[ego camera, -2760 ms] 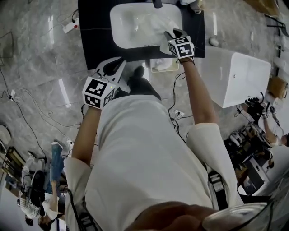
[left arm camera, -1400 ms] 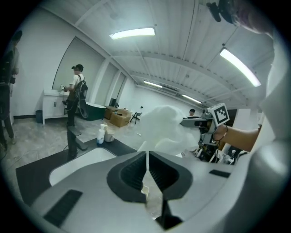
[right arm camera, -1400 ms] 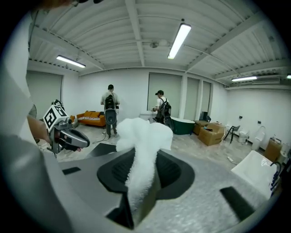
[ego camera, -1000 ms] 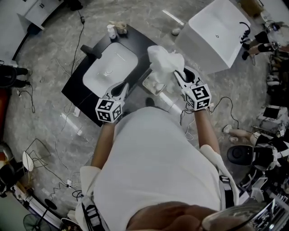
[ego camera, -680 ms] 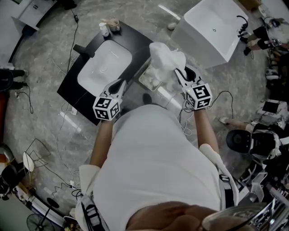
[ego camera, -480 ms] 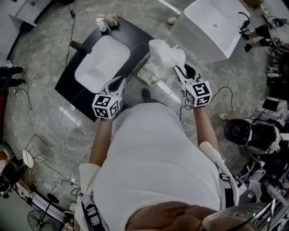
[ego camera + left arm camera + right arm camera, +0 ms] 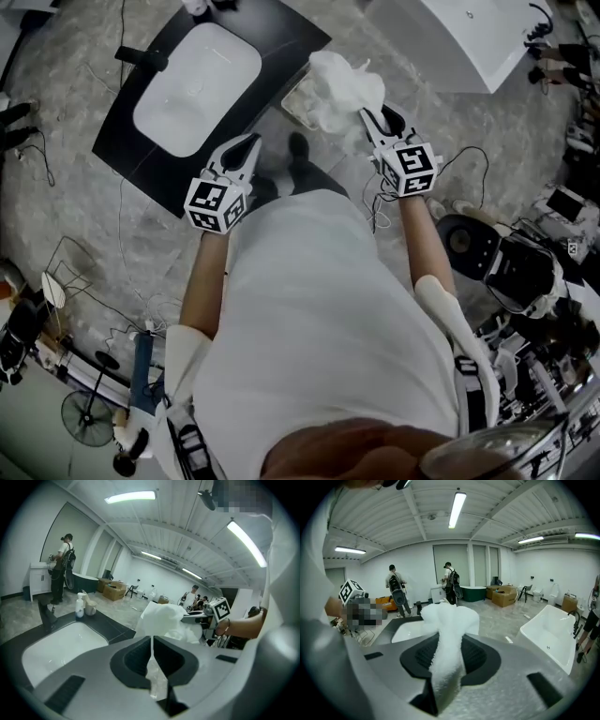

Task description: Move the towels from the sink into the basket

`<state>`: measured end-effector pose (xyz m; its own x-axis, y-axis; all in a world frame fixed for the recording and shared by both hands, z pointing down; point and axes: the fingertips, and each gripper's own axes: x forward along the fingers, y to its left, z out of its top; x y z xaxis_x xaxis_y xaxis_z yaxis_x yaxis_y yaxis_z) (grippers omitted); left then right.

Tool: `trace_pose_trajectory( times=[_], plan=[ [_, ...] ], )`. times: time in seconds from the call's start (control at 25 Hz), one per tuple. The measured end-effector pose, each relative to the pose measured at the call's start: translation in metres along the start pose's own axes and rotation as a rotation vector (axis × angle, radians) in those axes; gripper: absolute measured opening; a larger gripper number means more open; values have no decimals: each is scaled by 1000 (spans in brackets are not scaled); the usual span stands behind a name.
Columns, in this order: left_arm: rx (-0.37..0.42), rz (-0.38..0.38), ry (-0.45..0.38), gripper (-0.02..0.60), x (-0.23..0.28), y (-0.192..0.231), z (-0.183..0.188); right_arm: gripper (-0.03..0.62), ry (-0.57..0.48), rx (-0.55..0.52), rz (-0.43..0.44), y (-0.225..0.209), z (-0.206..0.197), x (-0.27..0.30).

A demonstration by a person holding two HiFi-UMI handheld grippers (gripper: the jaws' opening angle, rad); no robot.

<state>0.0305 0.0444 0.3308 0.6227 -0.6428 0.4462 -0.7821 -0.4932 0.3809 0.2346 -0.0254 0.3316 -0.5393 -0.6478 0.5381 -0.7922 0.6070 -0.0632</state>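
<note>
In the head view my right gripper (image 7: 378,120) is shut on a crumpled white towel (image 7: 345,82), which hangs over the pale basket (image 7: 294,101) on the floor beside the black counter. The right gripper view shows that towel (image 7: 449,620) pinched between the jaws of the right gripper (image 7: 447,663), bunched above and trailing below. The white sink (image 7: 192,82) looks bare. My left gripper (image 7: 242,152) hovers in front of the counter, shut with nothing in it. From the left gripper (image 7: 151,667) I see the sink (image 7: 56,651), the towel (image 7: 161,620) and the right gripper (image 7: 194,617).
A white bathtub (image 7: 459,37) stands to the right beyond the basket. A black faucet (image 7: 45,613) and a soap bottle (image 7: 81,605) sit at the sink's far side. Cables trail over the marble floor, and a fan (image 7: 84,417) stands at lower left. People stand in the background.
My right gripper lifted the towel out of the sink, carried it right and sank with it over the basket. The left gripper drifted along, staying shut.
</note>
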Motion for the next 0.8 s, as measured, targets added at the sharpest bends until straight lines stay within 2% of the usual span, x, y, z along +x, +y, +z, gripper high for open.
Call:
trace_pose_trajectory(
  times=[0.32, 0.56, 0.68, 0.8],
  plan=[
    [42, -15, 80, 18, 77, 13, -48, 114, 101, 48, -4, -57, -109, 98],
    [21, -21, 160, 18, 172, 23, -123, 114, 215, 92, -11, -116, -234, 184],
    [11, -38, 188, 18, 204, 27, -157, 114, 271, 113, -18, -131, -293, 226],
    [-6, -80, 269, 18, 228, 28, -194, 115, 311, 157, -38, -138, -349, 266]
  ],
)
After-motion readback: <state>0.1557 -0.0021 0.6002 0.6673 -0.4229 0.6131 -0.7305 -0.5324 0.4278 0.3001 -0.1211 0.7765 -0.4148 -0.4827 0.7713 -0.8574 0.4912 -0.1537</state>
